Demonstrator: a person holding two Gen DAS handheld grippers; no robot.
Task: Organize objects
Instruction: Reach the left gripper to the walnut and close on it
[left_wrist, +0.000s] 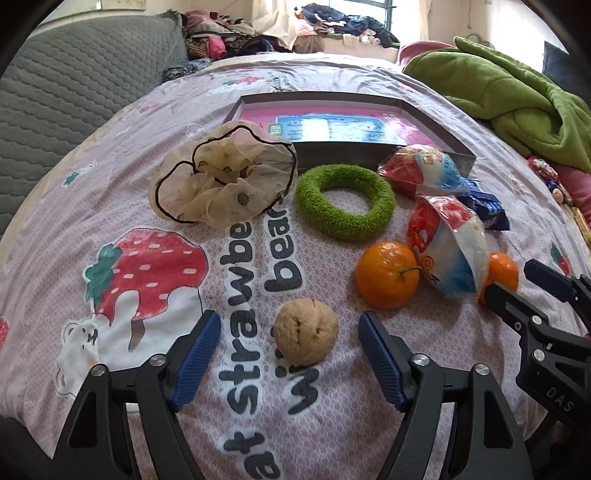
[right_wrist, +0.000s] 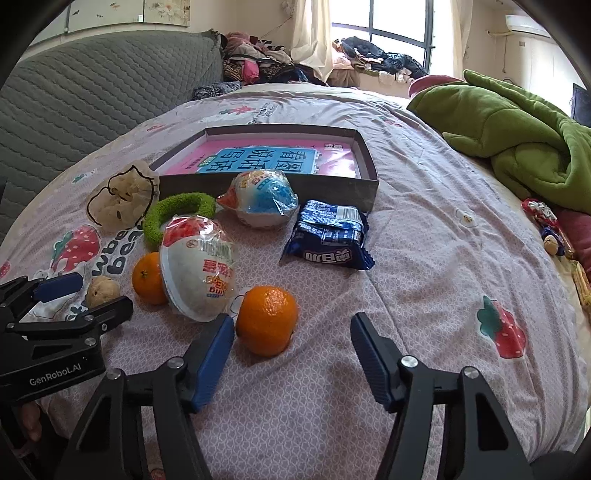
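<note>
Two oranges (right_wrist: 266, 320), two wrapped bowls (right_wrist: 199, 267), one walnut (left_wrist: 306, 331); both tools (left_wrist: 290, 363) (right_wrist: 291, 363) gape empty.

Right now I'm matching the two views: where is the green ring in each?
Left wrist view: green ring sits centre, just before the box.
Right wrist view: green ring lies left of centre, partly behind a wrapped bowl.
Shared landmark: the box.

- Left tool (left_wrist: 290, 354): black angular arms, blue ridged pads, silver round screws.
- Right tool (right_wrist: 291, 356): same build; white "GenRobot.AI" lettering marks the left one's body.
</note>
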